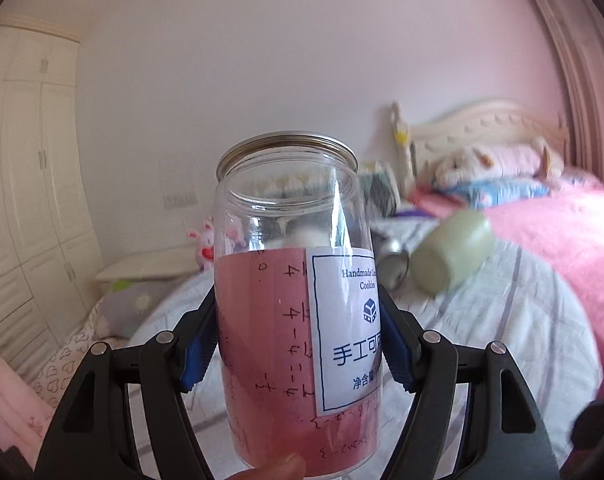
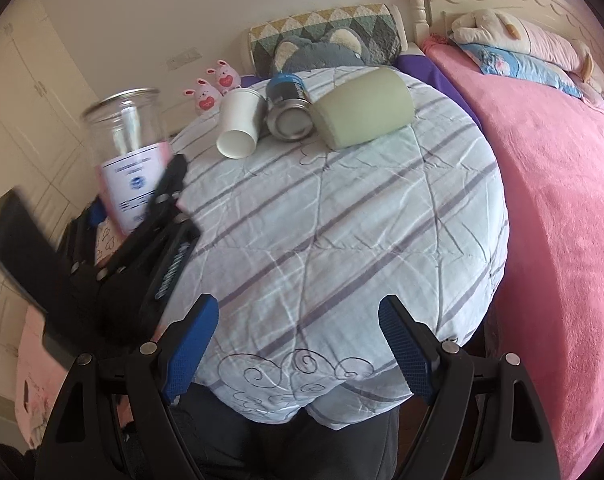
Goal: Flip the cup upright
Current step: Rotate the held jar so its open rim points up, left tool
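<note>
My left gripper is shut on a clear plastic jar with a pink and white label and a metal rim. The jar is held upright in the air, mouth up. A fingertip touches its base. In the right wrist view the jar and the left gripper are at the left, beside the striped quilt. My right gripper is open and empty over the quilt's near edge. On the quilt's far side lie a white paper cup, a metal can and a green cup, all on their sides.
A pink blanket covers the bed on the right, with pillows and a plush toy at the headboard. A patchwork bolster and two pink bunny toys are behind the quilt. White wardrobes stand at the left.
</note>
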Tool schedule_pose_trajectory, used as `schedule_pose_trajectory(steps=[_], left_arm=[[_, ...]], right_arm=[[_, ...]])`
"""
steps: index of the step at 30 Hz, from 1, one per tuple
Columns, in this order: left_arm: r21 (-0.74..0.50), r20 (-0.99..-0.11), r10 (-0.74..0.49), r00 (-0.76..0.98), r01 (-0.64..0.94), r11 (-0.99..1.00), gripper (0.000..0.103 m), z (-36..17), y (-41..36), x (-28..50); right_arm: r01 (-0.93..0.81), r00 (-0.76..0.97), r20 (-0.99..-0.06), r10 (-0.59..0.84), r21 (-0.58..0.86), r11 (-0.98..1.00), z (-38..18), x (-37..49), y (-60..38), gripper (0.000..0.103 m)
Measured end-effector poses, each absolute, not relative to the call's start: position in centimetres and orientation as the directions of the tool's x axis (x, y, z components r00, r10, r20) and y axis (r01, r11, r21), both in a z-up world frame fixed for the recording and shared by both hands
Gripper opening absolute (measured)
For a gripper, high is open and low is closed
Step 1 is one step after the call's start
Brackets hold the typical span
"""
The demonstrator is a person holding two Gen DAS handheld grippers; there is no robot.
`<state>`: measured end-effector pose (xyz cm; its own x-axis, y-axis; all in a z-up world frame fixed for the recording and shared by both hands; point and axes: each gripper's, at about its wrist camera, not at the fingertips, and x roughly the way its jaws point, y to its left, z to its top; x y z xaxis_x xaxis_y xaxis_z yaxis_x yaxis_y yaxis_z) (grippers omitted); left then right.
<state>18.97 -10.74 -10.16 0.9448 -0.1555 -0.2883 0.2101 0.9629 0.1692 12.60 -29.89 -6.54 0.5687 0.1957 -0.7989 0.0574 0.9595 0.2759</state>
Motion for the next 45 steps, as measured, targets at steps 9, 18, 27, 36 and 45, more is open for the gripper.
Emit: schedule_pose_trajectory(steps=[9, 18, 27, 36, 45], left_arm=[[0.218, -0.272, -0.140, 0.952, 0.203, 0.955, 0.084, -10.2, -11.1, 18.2], [0.157, -0.371, -0.167, 0.913, 0.239, 0.958, 0.066, -10.8, -10.4, 19.6], [-0.015, -0.565, -0.187, 0.804, 0.217, 0.976, 0.093, -10.3, -9.3, 22.9], [-0.176, -0.809, -0.187, 0.557, 0.073, 0.982, 0.096, -10.5, -8.5, 28.0], [-0.223, -0.899, -0.222, 0.378, 0.043, 0.974, 0.074, -13.0, -9.4, 31.2]], right_arm=[[0.057, 0.564, -0.804, 0.187, 0.264, 0.963, -6.6, 12.8, -29.8, 0.083], [0.052, 0.569, -0.801, 0.186, 0.261, 0.964, -6.3, 12.6, -29.7, 0.083], [0.043, 0.567, -0.800, 0.197, 0.267, 0.963, -6.4, 13.1, -29.8, 0.083], [0.025, 0.565, -0.795, 0.220, 0.283, 0.959, -6.5, 13.9, -30.1, 0.083], [0.022, 0.561, -0.793, 0.237, 0.301, 0.953, -6.9, 14.7, -30.7, 0.083]])
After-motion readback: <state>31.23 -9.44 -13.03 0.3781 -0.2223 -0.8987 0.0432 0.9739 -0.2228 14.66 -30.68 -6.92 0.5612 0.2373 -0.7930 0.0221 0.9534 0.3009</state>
